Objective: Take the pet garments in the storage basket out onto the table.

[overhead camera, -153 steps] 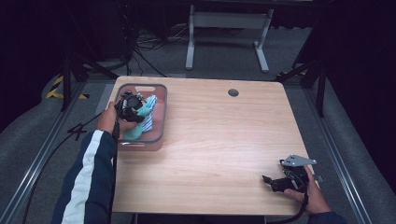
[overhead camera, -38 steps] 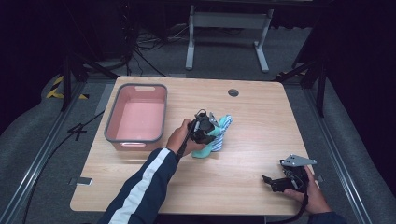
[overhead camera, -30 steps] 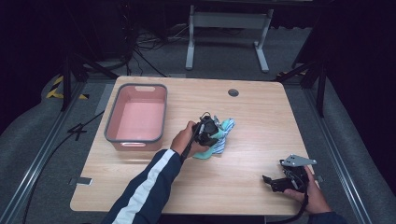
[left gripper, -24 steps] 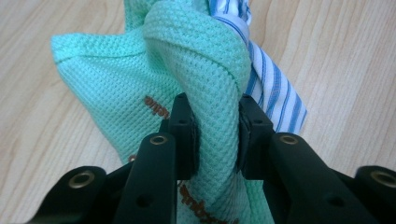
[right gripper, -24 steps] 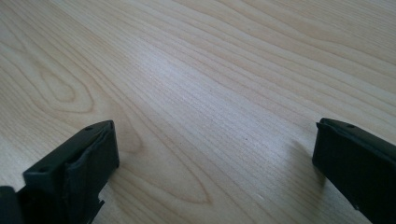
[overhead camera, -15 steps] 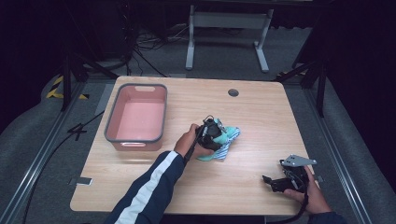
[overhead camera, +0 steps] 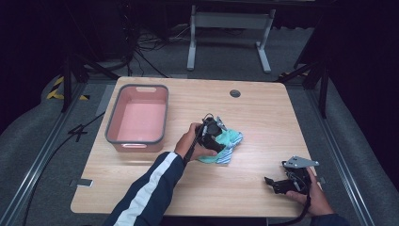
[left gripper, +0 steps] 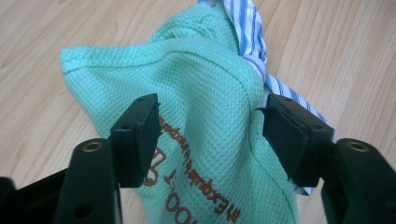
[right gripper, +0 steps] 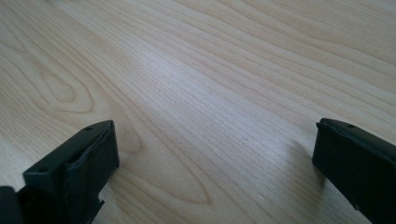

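Wood-grain table carries a pink bin at its left and a bundle of cloths near centre. The left gripper straddles a green mesh cloth, jaws parted on either side of it and apparently released, so the cloth and a blue-striped cloth rest on the table. The right gripper idles spread wide at the near right corner. Five seconds earlier both cloths lay in the bin.

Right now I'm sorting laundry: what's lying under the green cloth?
A blue-and-white striped cloth pokes out from under the green cloth, both on the wooden table. The left claw straddles the green cloth, jaws apart. Anything deeper in the pile is covered.
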`<state>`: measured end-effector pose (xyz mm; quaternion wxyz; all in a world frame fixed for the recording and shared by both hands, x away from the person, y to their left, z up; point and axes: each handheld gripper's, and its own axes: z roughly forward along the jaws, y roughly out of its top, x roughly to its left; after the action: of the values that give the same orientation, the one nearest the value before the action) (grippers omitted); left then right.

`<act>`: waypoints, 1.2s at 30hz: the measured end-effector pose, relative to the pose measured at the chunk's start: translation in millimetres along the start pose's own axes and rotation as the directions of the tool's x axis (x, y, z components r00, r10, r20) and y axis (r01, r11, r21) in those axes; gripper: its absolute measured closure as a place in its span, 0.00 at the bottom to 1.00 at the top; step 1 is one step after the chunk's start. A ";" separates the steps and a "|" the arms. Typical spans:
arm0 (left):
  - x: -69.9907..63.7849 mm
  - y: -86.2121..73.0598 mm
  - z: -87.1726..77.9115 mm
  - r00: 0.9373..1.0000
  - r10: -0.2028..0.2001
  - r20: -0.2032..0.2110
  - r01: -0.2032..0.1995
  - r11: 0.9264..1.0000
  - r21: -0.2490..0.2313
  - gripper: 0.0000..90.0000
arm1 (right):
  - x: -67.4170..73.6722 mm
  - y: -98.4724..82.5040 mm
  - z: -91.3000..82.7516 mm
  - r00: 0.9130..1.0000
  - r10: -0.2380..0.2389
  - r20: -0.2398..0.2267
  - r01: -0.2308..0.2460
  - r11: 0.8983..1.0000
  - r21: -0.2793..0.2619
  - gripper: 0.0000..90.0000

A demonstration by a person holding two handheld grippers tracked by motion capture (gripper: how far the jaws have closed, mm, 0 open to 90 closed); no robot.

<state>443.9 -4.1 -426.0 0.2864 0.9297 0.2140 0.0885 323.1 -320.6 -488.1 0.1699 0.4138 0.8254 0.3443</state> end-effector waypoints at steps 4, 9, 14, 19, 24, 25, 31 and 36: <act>-1.8 1.3 -4.8 1.000 0.001 -0.017 -0.001 1.000 -0.011 0.33 | 0.0 0.0 0.0 1.000 0.000 0.000 0.000 1.000 0.000 0.01; -4.9 1.6 -14.3 0.999 0.024 -0.022 -0.024 1.000 -0.015 0.28 | 0.0 0.0 0.0 1.000 0.000 0.000 0.000 1.000 0.000 0.01; -7.5 2.4 -25.8 0.998 0.056 -0.039 -0.057 0.998 -0.023 0.26 | 0.0 0.0 0.0 1.000 0.000 0.000 0.000 1.000 0.000 0.01; -9.0 2.5 -33.3 0.997 0.069 -0.047 -0.070 0.997 -0.024 0.27 | 0.0 0.0 0.0 1.000 0.000 0.000 0.000 1.000 0.000 0.01; -11.8 -2.1 -45.7 0.994 0.096 -0.060 -0.097 0.995 -0.022 0.26 | 0.0 -0.1 -0.1 1.000 -0.001 0.000 0.001 1.000 0.000 0.01; -11.8 -3.4 -47.9 0.994 0.094 -0.061 -0.096 0.995 -0.021 0.27 | 0.0 -0.1 -0.1 1.000 0.000 0.000 0.000 1.000 0.000 0.01; -12.4 -12.5 -60.0 0.991 0.108 -0.073 -0.110 0.994 -0.012 0.27 | 0.1 -0.1 -0.1 1.000 0.001 0.000 -0.001 1.000 0.000 0.01; -14.4 -21.8 -71.7 0.991 0.121 -0.064 -0.122 0.992 -0.016 0.27 | 0.0 -0.1 -0.1 1.000 0.000 0.000 0.000 1.000 0.000 0.01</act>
<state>402.9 41.2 -380.2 0.2830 0.9348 0.1650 0.1372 323.0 -320.6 -488.1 0.1698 0.4140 0.8254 0.3443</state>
